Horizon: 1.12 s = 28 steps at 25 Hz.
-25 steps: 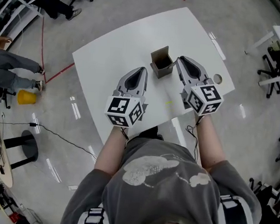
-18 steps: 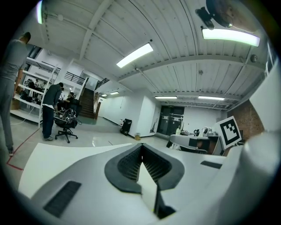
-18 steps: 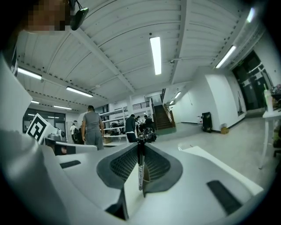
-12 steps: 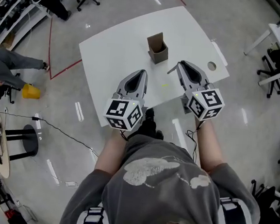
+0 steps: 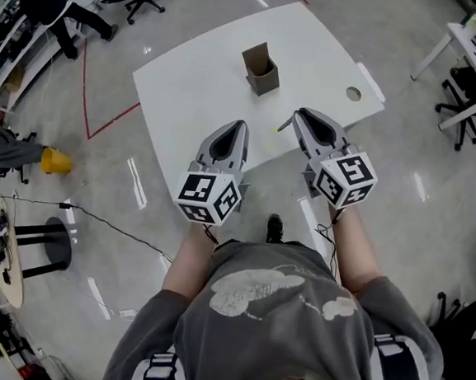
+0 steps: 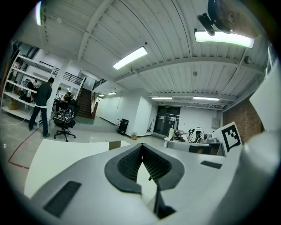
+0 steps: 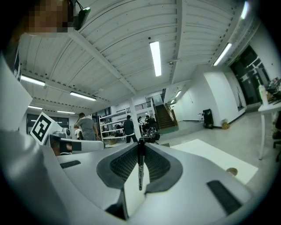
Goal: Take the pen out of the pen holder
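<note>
Black and slim, the pen [image 7: 140, 166] stood upright, clamped between the jaws of the right gripper [image 7: 140, 143], which were closed on its barrel near the tips. The pen was fully clear of the brown cardboard pen holder [image 5: 262, 70], and well apart from it on the side nearer the person, out by that edge of the white table [image 5: 189, 90]. The pen holder stood alone and upright, and from above no other pen showed in its open mouth, though its bottom could not be made out. The left gripper [image 6: 141, 146] hung level beside the right one, about as far from the pen holder, its jaws together at the tips with nothing between them. Beyond the pen holder, off to its right, a round cable hole [image 5: 353, 93] sat in the tabletop.

By this reading the extraction itself was done. At most, what remained was setting the pen down or bringing it to rest.
</note>
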{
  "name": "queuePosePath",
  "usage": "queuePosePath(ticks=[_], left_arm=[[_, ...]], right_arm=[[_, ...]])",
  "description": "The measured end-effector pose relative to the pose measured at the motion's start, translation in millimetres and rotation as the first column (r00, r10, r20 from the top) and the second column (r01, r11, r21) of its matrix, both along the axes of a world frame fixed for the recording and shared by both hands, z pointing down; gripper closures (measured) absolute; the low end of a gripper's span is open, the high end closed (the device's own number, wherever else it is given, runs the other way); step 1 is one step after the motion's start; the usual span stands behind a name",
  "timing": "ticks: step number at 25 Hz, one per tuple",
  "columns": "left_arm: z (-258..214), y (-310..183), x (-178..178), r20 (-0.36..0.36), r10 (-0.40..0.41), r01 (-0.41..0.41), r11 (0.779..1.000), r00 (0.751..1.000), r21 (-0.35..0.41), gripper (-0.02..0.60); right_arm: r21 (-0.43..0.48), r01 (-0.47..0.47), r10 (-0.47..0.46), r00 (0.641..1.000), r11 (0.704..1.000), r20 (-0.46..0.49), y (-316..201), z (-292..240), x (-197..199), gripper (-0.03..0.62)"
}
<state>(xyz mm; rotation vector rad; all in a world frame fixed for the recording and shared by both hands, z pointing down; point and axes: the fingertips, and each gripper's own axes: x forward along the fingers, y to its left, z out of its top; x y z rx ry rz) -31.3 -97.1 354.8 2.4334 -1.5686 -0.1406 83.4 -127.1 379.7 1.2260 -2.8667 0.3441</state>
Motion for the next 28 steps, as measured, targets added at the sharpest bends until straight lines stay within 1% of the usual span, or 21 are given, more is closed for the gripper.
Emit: queuePosePath(ticks=[7, 16, 20, 28], left_arm=[[2, 34, -3, -0.003, 0.053, -0.053, 0.999, 0.999, -0.005, 0.574], [5, 96, -38, -0.019, 0.090, -0.091, 0.996, 0.996, -0.015, 0.574], [7, 121, -46, -0.024, 0.115, -0.115, 0.993, 0.993, -0.018, 0.574], [15, 158, -48, -0.033, 0.155, -0.156, 0.988, 0.987, -0.023, 0.574]], right_arm=[[-0.003, -0.017, 0.017, 1.000, 1.000, -0.013, 36, 1, -15, 0.542], [0.000, -0.039, 0.039, 0.998, 0.999, -0.052, 106, 1, -50, 0.542], [-0.002, -0.063, 0.063, 0.996, 0.998, -0.064, 135, 2, -58, 0.542], [-0.014, -0.097, 0.096, 0.992, 0.995, -0.083, 180, 8, -64, 0.542]])
